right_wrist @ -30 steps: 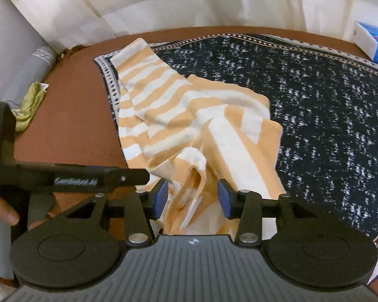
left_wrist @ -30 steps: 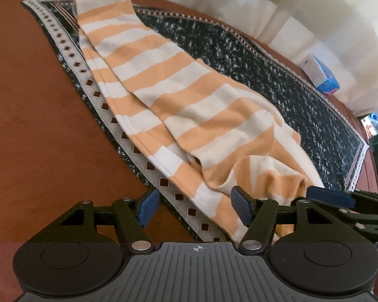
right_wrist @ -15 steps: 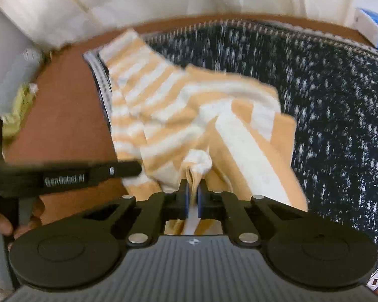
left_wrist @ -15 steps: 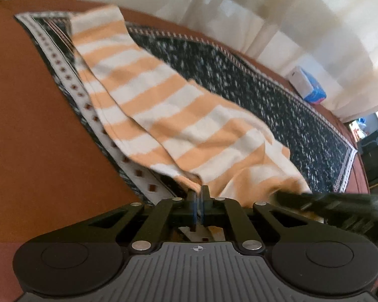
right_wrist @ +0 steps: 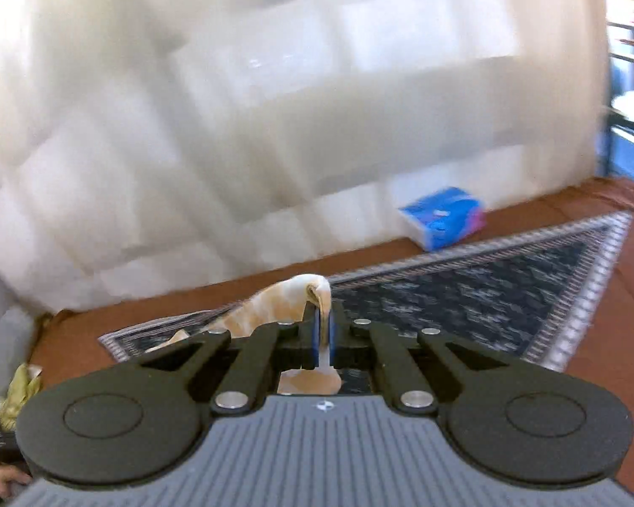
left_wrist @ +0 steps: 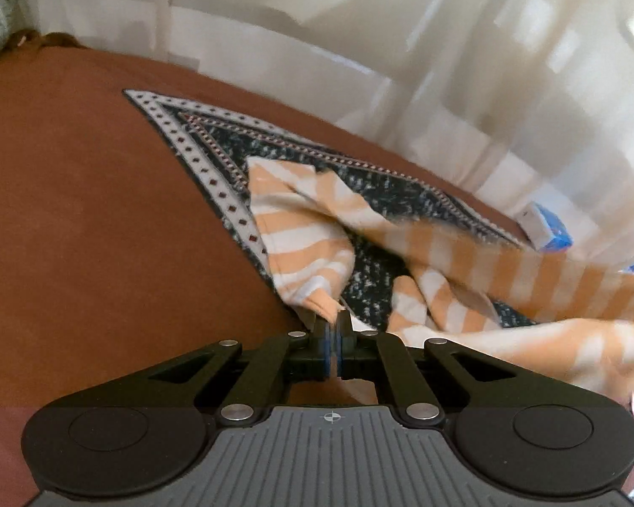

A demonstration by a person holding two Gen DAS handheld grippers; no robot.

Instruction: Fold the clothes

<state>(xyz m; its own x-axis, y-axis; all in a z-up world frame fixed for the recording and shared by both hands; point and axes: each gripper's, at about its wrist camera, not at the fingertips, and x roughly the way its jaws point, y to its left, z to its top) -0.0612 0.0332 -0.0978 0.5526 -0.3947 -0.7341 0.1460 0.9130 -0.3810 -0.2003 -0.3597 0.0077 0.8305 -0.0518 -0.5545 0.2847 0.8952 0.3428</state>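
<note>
Covering brown bench point(left_wrist: 84, 232): dark patterned rug point(right_wrist: 465, 300); curtains point(right_wrist: 190, 126) behind, tissue box point(right_wrist: 444, 217) at 1 o'clock. Left tool point(left_wrist: 333, 329), right tool point(right_wrist: 324, 325) clamped on striped garment point(left_wrist: 300, 232).

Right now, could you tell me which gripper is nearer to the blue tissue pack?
Right. The right gripper faces the blue tissue pack ahead; from the left gripper it lies farther off, rightward.

The right hand-held gripper point(right_wrist: 324, 331) pinches a fold of the orange-striped garment point(right_wrist: 270, 308) between its closed jaws, above the dark patterned rug point(right_wrist: 465, 295). A blue tissue box point(right_wrist: 444, 216) sits beyond, before pale curtains point(right_wrist: 190, 126).
</note>
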